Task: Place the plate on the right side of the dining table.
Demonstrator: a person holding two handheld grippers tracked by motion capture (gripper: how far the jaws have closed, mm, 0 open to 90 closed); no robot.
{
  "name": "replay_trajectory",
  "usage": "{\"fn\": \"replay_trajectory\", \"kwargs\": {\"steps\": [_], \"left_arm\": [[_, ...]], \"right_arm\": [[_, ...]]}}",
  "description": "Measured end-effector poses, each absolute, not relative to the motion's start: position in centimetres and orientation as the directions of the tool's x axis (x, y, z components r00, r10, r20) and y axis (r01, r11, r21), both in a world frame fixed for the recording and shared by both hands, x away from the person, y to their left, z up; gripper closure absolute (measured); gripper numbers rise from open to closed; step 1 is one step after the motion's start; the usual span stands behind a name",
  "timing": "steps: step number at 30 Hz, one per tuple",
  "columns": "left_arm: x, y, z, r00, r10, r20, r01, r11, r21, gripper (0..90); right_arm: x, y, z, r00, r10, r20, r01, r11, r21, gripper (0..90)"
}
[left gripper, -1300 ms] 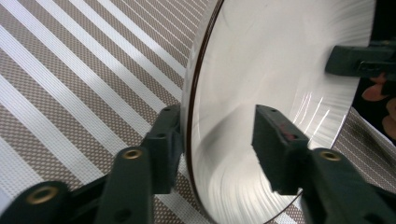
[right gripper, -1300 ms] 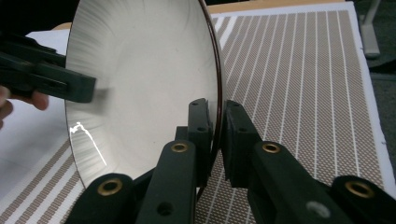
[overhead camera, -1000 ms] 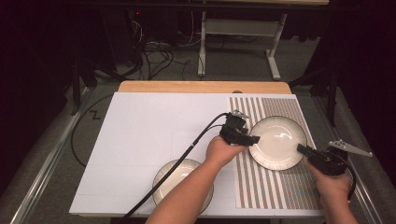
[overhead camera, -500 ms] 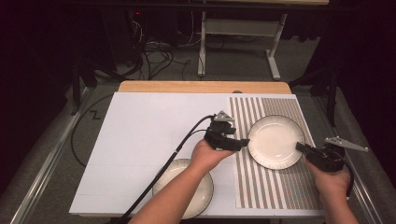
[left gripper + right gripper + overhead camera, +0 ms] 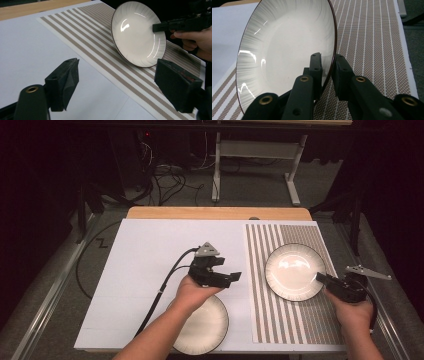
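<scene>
At right of centre in the high view, the plate (image 5: pixel 294 270) is pinched by its right rim in the closed right hand-held gripper (image 5: pixel 322 278) on the striped mat (image 5: pixel 295 320). It is round, without long axis. The left hand-held gripper (image 5: pixel 235 276), its jaws just opened and empty, is pointed right toward it.

Plate (image 5: pixel 287 47): glossy white ceramic, dark rim, fine ribbing. Striped mat (image 5: pixel 295 320): coarse woven cloth, matt. Table cover (image 5: pixel 145 255): smooth matt white sheet. Table edge (image 5: pixel 215 213): light wood.
</scene>
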State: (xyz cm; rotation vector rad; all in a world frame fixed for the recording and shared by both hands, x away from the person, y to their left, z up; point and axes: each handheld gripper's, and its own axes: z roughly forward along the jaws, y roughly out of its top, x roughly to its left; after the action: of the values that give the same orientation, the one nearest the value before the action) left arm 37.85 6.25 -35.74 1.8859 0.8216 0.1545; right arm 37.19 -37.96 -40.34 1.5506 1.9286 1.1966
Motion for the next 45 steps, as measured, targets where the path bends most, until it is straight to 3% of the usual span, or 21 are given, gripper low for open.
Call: {"fn": "replay_trajectory", "kwargs": {"steps": [17,30,45], "left_arm": [[33.7,14.9,-36.3,0.73,0.644,-0.229,0.437,-0.182,0.881,14.9],[30.1,20.9,-37.8,0.677,0.707,-0.206,0.428,-0.151,0.891,2.6],[28.3,24.5,-38.7,0.649,0.731,-0.209,0.398,-0.093,0.913,0.3]], "right_arm": [[37.7,-37.6,-40.1,-0.295,0.936,0.19,0.606,0.03,0.795,81.4],[37.9,-37.5,-40.2,-0.28,0.94,0.196,0.615,0.019,0.789,81.1],[38.6,-37.8,-40.8,-0.228,0.944,0.237,0.66,-0.03,0.751,79.4]]}}
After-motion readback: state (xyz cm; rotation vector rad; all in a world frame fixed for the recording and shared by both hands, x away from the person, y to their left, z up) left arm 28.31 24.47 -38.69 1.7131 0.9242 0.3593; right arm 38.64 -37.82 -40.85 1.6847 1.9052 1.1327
